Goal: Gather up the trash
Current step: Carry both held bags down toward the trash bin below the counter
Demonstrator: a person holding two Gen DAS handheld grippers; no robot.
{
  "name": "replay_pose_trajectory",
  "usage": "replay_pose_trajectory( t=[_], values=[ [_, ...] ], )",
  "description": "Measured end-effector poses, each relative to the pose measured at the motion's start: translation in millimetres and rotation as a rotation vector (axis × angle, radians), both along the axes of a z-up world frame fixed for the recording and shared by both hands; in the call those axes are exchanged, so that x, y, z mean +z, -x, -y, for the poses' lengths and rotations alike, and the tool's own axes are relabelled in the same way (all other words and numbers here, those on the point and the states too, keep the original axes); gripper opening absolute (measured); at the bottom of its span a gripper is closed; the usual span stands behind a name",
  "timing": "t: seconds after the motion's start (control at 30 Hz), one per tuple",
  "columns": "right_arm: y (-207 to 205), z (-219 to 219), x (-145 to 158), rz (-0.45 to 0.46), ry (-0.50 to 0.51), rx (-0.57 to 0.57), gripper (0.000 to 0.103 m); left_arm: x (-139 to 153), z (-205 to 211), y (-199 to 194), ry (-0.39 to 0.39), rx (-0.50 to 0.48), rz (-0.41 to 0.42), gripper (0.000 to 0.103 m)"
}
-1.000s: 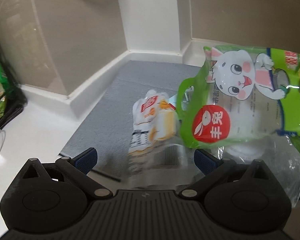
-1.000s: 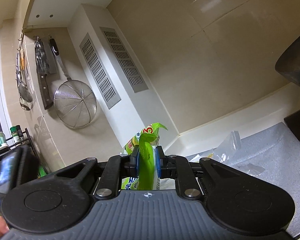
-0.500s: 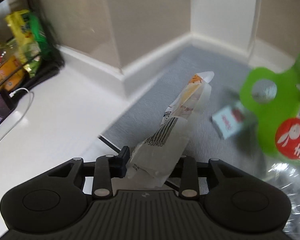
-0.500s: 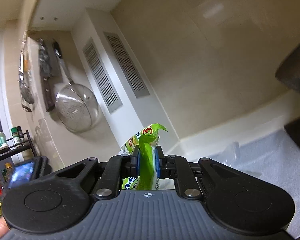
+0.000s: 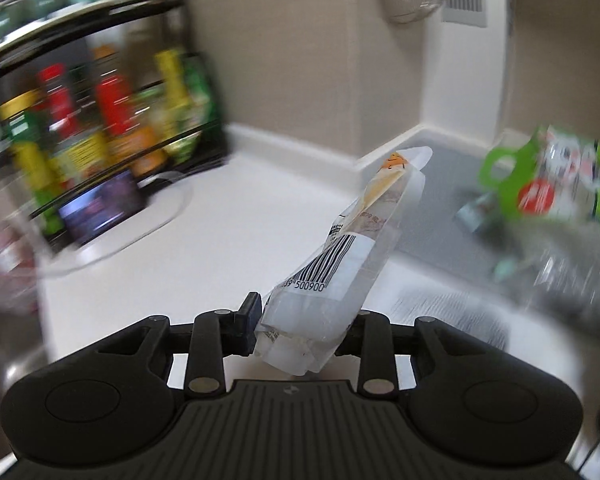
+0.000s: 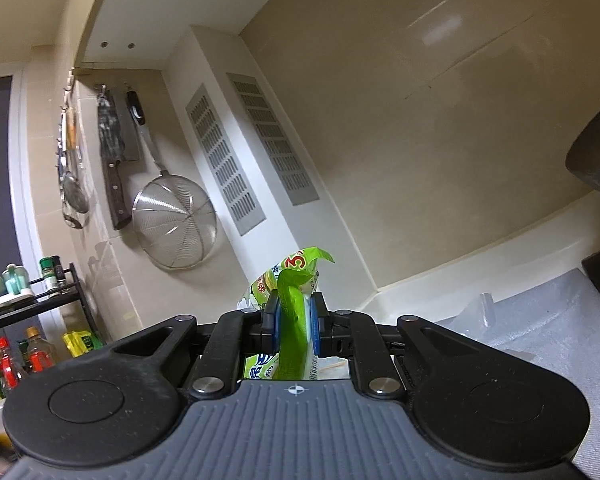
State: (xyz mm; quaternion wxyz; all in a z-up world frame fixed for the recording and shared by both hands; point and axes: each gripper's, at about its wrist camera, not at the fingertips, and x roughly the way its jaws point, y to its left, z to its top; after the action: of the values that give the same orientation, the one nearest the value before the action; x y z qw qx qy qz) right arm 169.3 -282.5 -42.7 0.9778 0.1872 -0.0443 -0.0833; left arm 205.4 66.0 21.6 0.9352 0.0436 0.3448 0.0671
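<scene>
My left gripper (image 5: 300,326) is shut on a clear snack wrapper (image 5: 352,252) with a barcode label and an orange print at its tip. It holds the wrapper up above the white counter (image 5: 220,232), slanting up to the right. At the right of the left wrist view, blurred, hangs a green plastic bag (image 5: 548,184) with a red round logo. My right gripper (image 6: 295,326) is shut on that green bag (image 6: 296,312) and holds it up, pointing level at the wall. A small pale packet (image 5: 476,210) lies on the grey mat (image 5: 440,232).
A black rack (image 5: 100,92) of sauce bottles stands at the left by the wall, a phone (image 5: 100,210) leaning at its foot. A glass bowl (image 5: 16,248) sits near left. A strainer (image 6: 174,222), a cleaver and ladles hang on the wall. A dark pot (image 6: 596,160) is at the right.
My left gripper closed on the wrapper on the grey mat, lifted it and swung left toward the bottle rack. The right gripper kept still with the green bag.
</scene>
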Motion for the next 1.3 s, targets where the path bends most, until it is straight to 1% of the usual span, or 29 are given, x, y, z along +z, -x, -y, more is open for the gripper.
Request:
replay_pose_trajectory(
  t=[0.1, 0.13, 0.17, 0.23, 0.3, 0.4, 0.5, 0.57, 0.7, 0.8, 0.87, 0.93, 1.13, 1.3],
  values=[
    [0, -5, -1, 0.01, 0.037, 0.022, 0.015, -5, -34, 52, 0.036, 0.035, -0.008, 0.037],
    [0, -7, -2, -0.001, 0.061, 0.019, 0.015, -7, -43, 68, 0.049, 0.043, -0.008, 0.037],
    [1, -9, 1, -0.02, 0.062, 0.01, 0.015, -9, -55, 84, 0.061, 0.052, -0.009, 0.037],
    [13, -9, 6, -0.025, 0.014, 0.025, 0.015, -16, -73, 111, 0.065, 0.069, -0.005, 0.037],
    [32, -17, 15, -0.021, 0.013, 0.048, 0.015, -20, -83, 132, 0.061, 0.08, 0.001, 0.037],
    [73, -36, 31, 0.031, 0.068, 0.103, 0.015, -21, -90, 158, 0.061, 0.083, 0.014, 0.037],
    [115, -58, 42, 0.07, 0.115, 0.146, 0.015, -22, -92, 173, 0.081, 0.07, 0.018, 0.037],
    [141, -70, 44, 0.068, 0.125, 0.179, 0.015, -23, -93, 184, 0.083, 0.055, 0.016, 0.037],
    [181, -91, 42, 0.024, 0.136, 0.252, 0.015, -30, -91, 203, 0.078, 0.03, 0.024, 0.037],
    [208, -109, 33, 0.0, 0.181, 0.272, 0.015, -39, -90, 218, 0.081, 0.012, 0.014, 0.037],
    [220, -120, 25, -0.041, 0.197, 0.286, 0.015, -46, -87, 226, 0.073, 0.001, 0.006, 0.037],
    [230, -129, 17, -0.097, 0.197, 0.316, 0.015, -54, -83, 235, 0.056, -0.009, 0.001, 0.037],
    [253, -151, -10, -0.236, 0.201, 0.345, 0.015, -79, -76, 252, 0.038, -0.035, -0.043, 0.037],
    [255, -165, -30, -0.346, 0.159, 0.364, 0.015, -90, -70, 263, 0.001, -0.046, -0.05, 0.037]
  ],
)
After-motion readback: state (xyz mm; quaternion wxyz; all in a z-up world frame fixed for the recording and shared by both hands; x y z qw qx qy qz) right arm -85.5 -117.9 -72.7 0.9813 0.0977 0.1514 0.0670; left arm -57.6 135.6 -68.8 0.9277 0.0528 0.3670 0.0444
